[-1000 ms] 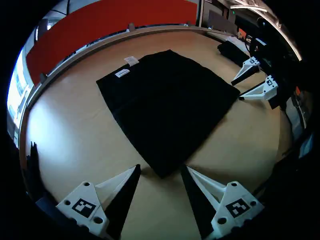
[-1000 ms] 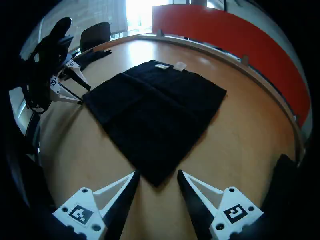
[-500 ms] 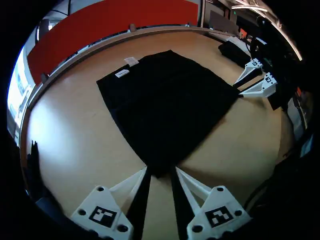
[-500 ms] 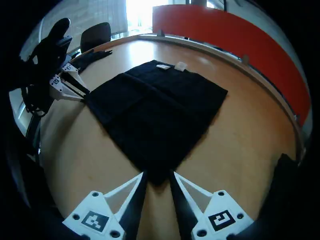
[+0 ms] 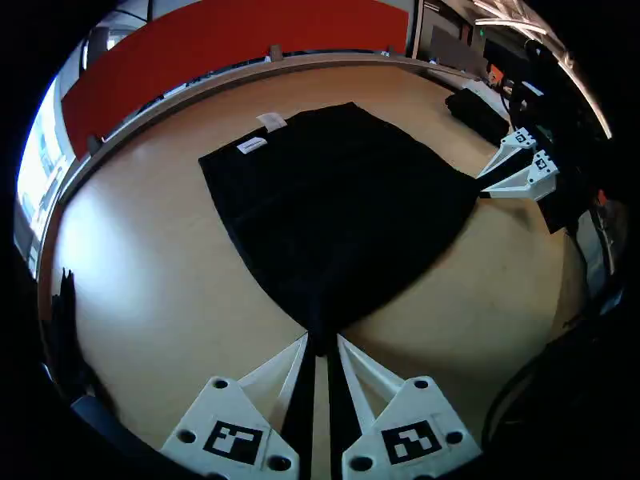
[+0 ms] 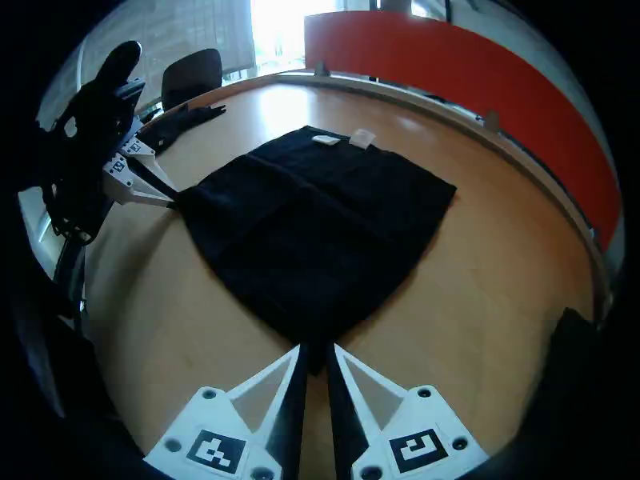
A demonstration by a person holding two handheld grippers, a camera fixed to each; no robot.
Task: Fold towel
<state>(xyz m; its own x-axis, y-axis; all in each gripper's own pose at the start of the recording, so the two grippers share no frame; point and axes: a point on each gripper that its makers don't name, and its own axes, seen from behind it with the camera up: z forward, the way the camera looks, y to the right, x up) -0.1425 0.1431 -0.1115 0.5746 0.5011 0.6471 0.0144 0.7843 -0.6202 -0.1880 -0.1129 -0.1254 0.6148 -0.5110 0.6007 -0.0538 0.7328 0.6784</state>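
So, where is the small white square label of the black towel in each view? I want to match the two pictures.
Left gripper view: the small white square label lies upper left of centre, at the far edge of the black cloth towel.
Right gripper view: the label lies just above centre, again at the towel's far edge.
Shared landmark: the long red wall panel, along the top in the left gripper view and at upper right in the right gripper view.

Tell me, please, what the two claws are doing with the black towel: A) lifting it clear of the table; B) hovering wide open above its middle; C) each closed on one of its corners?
C: the left claw and the right claw each pinch a corner of the black towel, which lies spread on the table.
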